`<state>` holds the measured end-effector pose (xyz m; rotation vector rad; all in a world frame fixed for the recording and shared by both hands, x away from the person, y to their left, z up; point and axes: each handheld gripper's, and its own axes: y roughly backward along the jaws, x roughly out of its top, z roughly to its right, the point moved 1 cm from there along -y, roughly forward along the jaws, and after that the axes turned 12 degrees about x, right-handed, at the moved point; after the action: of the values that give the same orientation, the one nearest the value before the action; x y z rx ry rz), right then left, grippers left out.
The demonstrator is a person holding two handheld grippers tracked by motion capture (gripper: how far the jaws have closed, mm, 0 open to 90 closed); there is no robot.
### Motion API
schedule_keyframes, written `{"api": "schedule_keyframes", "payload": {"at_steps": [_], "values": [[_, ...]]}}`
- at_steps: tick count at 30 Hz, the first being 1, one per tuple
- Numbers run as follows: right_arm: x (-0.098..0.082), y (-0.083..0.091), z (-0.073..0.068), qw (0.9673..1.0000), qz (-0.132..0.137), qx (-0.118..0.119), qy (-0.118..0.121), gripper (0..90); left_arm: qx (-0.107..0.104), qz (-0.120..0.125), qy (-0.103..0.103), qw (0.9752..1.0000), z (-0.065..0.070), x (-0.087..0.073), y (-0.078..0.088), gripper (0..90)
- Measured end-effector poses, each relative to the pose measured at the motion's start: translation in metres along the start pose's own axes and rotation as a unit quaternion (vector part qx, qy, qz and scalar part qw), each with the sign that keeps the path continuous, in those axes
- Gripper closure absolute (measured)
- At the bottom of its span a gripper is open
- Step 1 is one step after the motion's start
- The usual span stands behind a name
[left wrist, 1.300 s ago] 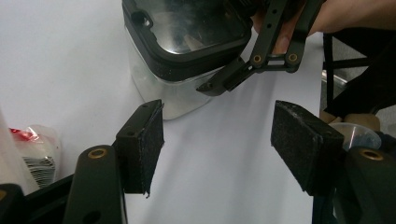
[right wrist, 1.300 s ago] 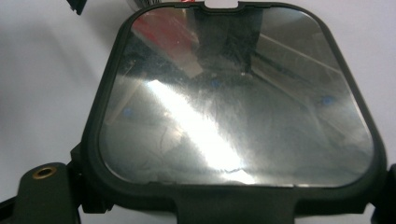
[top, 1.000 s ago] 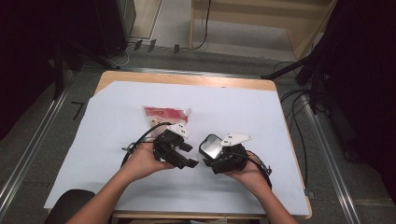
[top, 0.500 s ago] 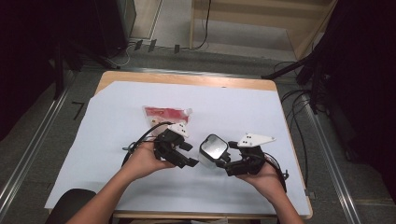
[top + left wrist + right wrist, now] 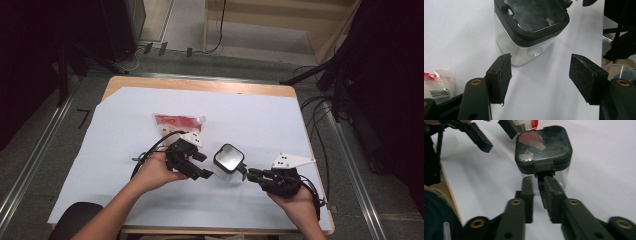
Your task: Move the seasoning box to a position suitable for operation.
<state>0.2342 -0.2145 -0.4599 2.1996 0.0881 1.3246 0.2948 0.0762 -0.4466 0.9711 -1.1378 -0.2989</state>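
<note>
A clear square container with a black lid stands upright on the white sheet. In the left gripper view the container stands just beyond my left gripper, which is open, its pads clear of it. My left gripper is at the container's left. My right gripper comes in from the right, and its jaws have just been closing. In the right gripper view my right gripper has its tips together right under the lid's front latch. I cannot tell whether they pinch the latch.
A red and clear packet lies on the sheet behind my left hand. The wooden table edge runs along the far side. Cables lie on the floor at the right. Metal rails flank the table.
My right gripper drew back to the right, off the container's sides, and its jaws came together at the lid's latch. The left hand and the container kept still.
</note>
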Motion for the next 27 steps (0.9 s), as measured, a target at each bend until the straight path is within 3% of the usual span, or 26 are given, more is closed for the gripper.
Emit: {"api": "schedule_keyframes", "payload": {"at_steps": [5,10,16,18,27], "values": [[-0.003,-0.015,-0.003,0.9992,-0.03,0.027,-0.005,90.0,0.006,0.003,-0.004,1.0,0.002,0.001,-0.002,35.5],[-0.005,-0.035,-0.003,0.9973,-0.068,0.028,0.001,90.0,0.008,0.004,-0.007,0.9999,0.003,0.002,-0.006,34.9],[-0.005,-0.031,0.009,0.9978,-0.063,0.016,-0.012,90.0,0.011,0.004,-0.006,0.9999,0.004,0.002,-0.008,29.9],[-0.006,-0.029,0.012,0.998,-0.061,0.007,-0.012,90.0,0.009,0.007,0.006,0.9999,0.003,0.003,-0.009,28.7],[-0.005,-0.027,0.023,0.9978,-0.064,-0.005,-0.014,90.0,0.004,0.014,0.003,0.9999,0.005,0.005,-0.013,24.5]]}}
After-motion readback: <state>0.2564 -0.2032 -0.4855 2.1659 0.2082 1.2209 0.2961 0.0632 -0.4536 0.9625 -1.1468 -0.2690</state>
